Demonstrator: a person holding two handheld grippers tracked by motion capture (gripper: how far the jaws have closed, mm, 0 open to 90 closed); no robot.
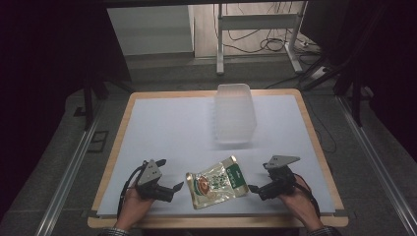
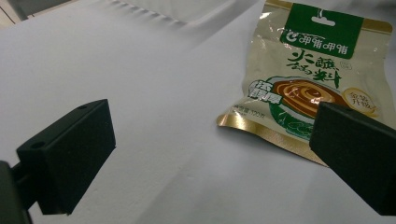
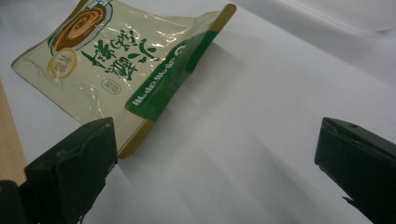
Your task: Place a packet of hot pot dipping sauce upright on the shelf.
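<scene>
— Presently, where do your claws stand?
— Left claw and right claw gape, flanking the sauce pouch flat on the tabletop; ungrasped; clear tub awaits it.

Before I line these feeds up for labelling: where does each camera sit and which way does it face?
High view: above the person's side, looking forward and down on the table; both hands, left gripper and right gripper show.
Left gripper view: rides the left gripper, looking along its open jaws across the table to the sauce pouch.
Right gripper view: rides the right gripper, jaws open, facing the pouch's green top end.
All three share the sauce pouch; the high view also shows the clear plastic container.
</scene>
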